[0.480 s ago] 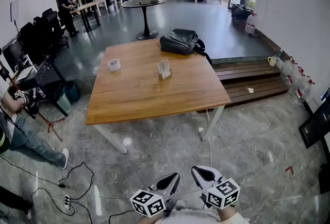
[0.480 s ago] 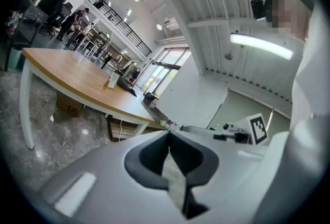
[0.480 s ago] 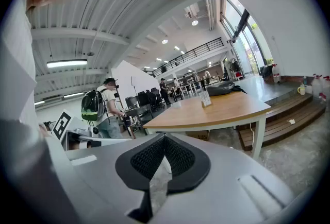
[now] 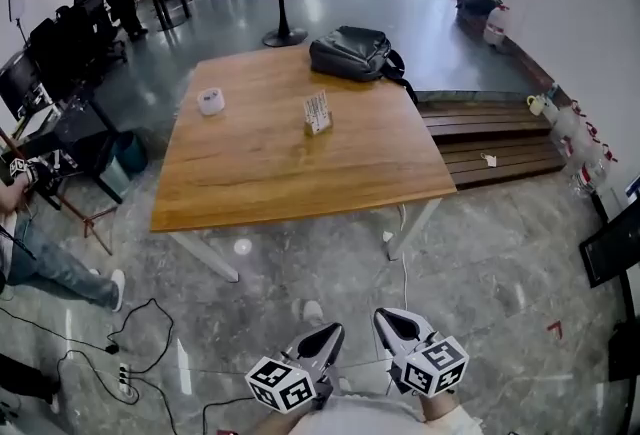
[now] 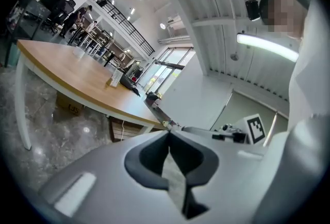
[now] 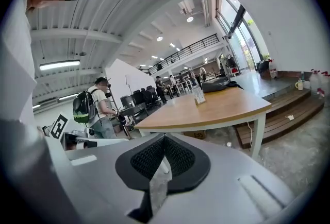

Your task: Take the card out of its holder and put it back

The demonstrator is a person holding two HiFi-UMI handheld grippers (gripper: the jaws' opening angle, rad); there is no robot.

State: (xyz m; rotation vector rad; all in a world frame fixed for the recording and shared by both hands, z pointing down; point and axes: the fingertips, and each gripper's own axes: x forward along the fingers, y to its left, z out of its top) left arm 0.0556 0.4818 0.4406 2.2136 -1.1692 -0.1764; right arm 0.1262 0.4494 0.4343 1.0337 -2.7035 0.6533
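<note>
Both grippers hang low in front of the person, over the grey marbled floor point(image 4: 480, 263) and well short of the desk. The left gripper point(image 4: 336, 330) has its two dark padded jaws pressed together at the tips, clenched on nothing; its own view shows only floor through the slit below the tips. The right gripper point(image 4: 383, 316) is just beside it, jaws likewise closed tip to tip and empty. Each carries its cube of square black-and-white markers nearest the person's body.

The long wooden desk with white legs point(image 4: 270, 173) stands well apart from them. The small white card point(image 4: 318, 109) sits upright in its clear plastic holder point(image 4: 319, 127) toward the desk's far edge, a little right of the middle, untouched. A white roll of tape point(image 4: 210, 101) lies near the far left corner. A black leather bag point(image 4: 350, 53) slumps on the far edge toward the right corner.

From the right gripper view the holder point(image 6: 198, 96) shows small on the desk top point(image 6: 221, 107), and a person with a green backpack point(image 6: 81, 106) stands off to the left. At the left edge of the head view a seated person's jeans leg point(image 4: 50, 268) stretches out across the floor.
</note>
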